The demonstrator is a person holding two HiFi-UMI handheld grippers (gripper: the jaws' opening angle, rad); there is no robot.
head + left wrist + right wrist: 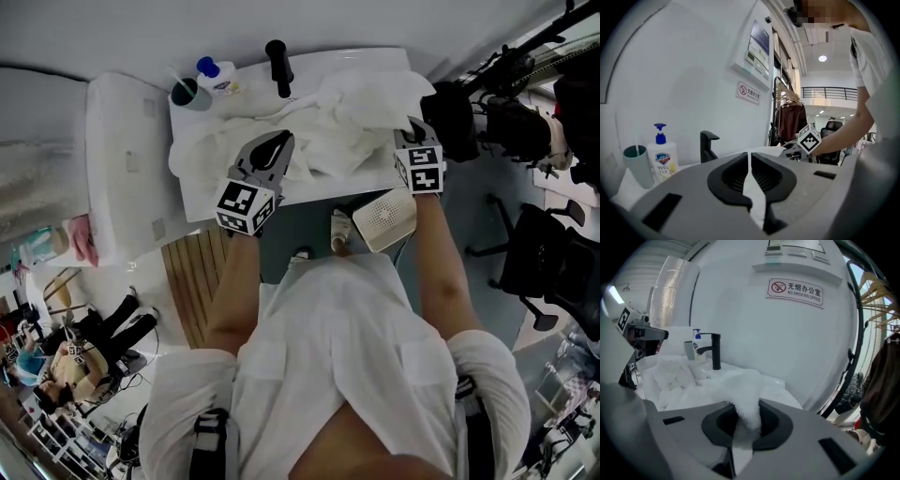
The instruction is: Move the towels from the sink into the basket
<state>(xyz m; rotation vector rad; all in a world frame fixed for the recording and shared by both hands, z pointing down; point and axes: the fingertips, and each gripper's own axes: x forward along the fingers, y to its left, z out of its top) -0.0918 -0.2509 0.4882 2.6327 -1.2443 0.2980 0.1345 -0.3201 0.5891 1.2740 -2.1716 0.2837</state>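
The sink (319, 192) stands against the wall; the floor in front is open; black chairs (544, 267) crowd the right side; the towels (347, 122) lie heaped in the sink, spilling over its rim; a white holed basket (386, 217) sits on the floor just under the front edge, its inside out of sight; the left gripper (749, 161) has its jaws clenched on a thin towel edge; the right gripper (740, 427) has its jaws clenched on a fluffy fold; a black tap (278, 67), soap bottle (216, 75) and cup (190, 94) stand behind.
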